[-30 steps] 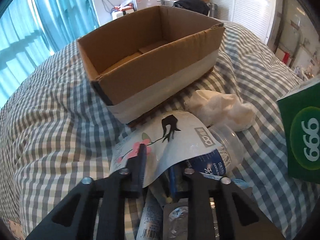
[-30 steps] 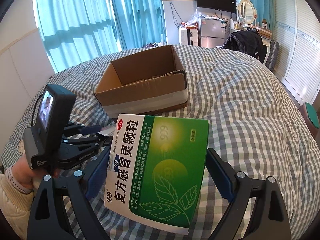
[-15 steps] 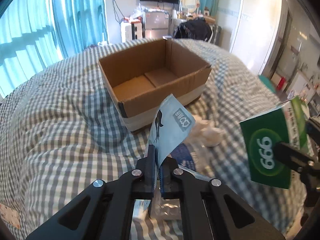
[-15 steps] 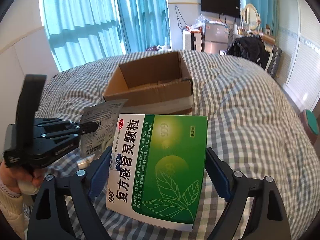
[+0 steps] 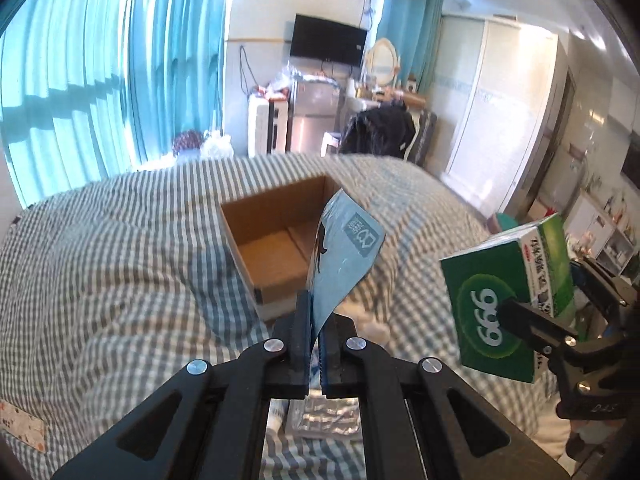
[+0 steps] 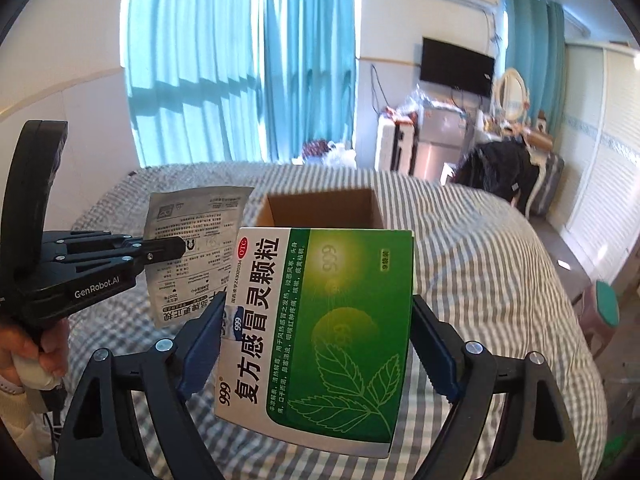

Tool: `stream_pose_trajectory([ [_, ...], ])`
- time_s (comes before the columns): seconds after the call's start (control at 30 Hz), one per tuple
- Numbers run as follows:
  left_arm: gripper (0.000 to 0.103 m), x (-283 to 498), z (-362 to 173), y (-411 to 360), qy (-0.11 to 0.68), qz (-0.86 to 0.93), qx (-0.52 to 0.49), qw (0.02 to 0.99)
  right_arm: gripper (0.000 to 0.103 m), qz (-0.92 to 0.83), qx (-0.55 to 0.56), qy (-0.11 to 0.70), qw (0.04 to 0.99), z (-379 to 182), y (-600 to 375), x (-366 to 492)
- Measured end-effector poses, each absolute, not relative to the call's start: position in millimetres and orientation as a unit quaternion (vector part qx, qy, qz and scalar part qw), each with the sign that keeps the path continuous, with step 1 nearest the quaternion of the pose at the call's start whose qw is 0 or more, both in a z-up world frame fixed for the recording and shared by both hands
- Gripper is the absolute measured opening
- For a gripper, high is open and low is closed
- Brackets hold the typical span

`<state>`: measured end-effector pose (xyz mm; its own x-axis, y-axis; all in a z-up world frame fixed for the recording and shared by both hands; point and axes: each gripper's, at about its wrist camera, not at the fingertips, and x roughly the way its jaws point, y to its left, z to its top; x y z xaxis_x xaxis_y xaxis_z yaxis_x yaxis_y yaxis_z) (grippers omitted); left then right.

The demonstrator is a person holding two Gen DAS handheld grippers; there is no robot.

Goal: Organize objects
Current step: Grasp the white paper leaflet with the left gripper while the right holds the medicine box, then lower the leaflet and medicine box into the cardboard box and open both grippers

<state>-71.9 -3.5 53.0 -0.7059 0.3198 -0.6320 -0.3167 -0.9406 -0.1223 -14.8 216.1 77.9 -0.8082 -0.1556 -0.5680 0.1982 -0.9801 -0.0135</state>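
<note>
cardboard box [image 5: 276, 256] sits empty; left hand-held gripper [image 5: 316, 344] pinches sachet [image 5: 344, 256], right hand-held gripper [image 6: 316, 344] clamps medicine box [image 6: 320, 320].

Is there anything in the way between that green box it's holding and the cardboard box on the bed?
Nothing visible blocks it. The right gripper holds the green medicine box in the air, short of the open cardboard box. The left gripper, off to its left, holds a flat sachet up, beside that path rather than across it.

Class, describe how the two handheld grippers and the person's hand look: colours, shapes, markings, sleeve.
Both grippers are black, angular linkages with silver rivets. The right gripper has blue ribbed pads on its fingers. The left gripper reads "GenRobot.AI" in white. The hand shows a cream sleeve.
</note>
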Motion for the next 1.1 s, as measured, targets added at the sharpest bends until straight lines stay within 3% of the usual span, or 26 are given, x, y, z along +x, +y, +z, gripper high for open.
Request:
stream_pose_trajectory([
  [0.23,0.003,-111.2,96.1,-7.1,-0.016,0.936,-0.314,0.157,0.085,-0.957,0.258,0.057,0.121,121.1,203.3,-61.3],
  [0.5,0.003,-196.8,90.1,2.0,-0.019,0.935,-0.326,0.135,0.085,-0.958,0.256,0.056,0.119,133.2,197.3,-160.2],
  [0.83,0.003,-291.6,19.6,18.0,-0.024,0.915,-0.382,0.130,0.084,-0.942,0.318,0.037,0.106,60.3,211.6,-282.4],
  [1.1,0.003,-310.3,-50.1,24.4,-0.013,0.895,-0.424,0.136,0.084,-0.925,0.364,0.037,0.102,-8.6,217.5,-324.0],
])
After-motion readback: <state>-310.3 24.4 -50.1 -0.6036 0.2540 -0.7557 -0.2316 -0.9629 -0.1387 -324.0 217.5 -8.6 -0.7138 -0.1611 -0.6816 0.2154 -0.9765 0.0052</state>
